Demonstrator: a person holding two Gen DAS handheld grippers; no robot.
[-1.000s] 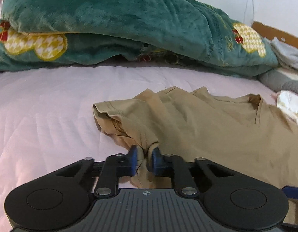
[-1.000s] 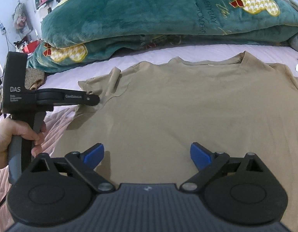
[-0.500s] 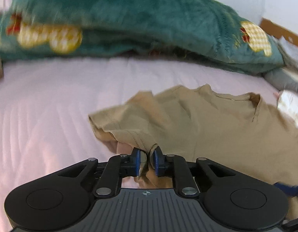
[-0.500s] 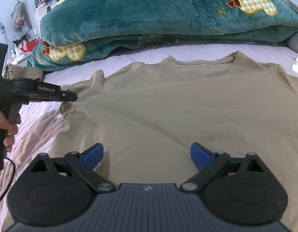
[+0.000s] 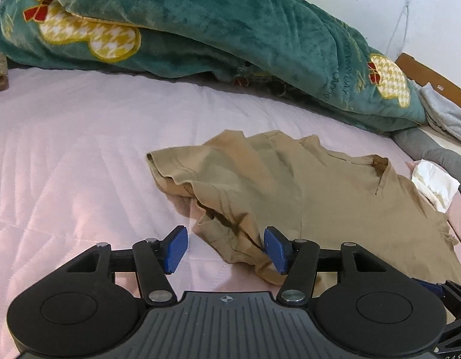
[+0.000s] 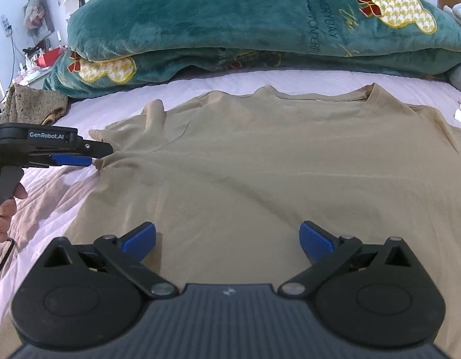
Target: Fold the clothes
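Left wrist view: the left gripper [image 5: 224, 246], its jaws just opening, straddles the rumpled sleeve edge of a tan T-shirt [image 5: 305, 191]; the cloth brushes the right pad, unclamped. The right gripper [image 6: 227, 237] hovers wide open over the shirt's lower half, spread on a pink bedspread [image 6: 290, 79]. Beyond lies a green blanket [image 6: 230, 15].

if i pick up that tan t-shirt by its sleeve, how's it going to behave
Probably floppy: the tan t-shirt already bunches and wrinkles at its sleeve. Likely light, since it lies thin and flat. It may drag across the pink bedsheet rather than lift cleanly.
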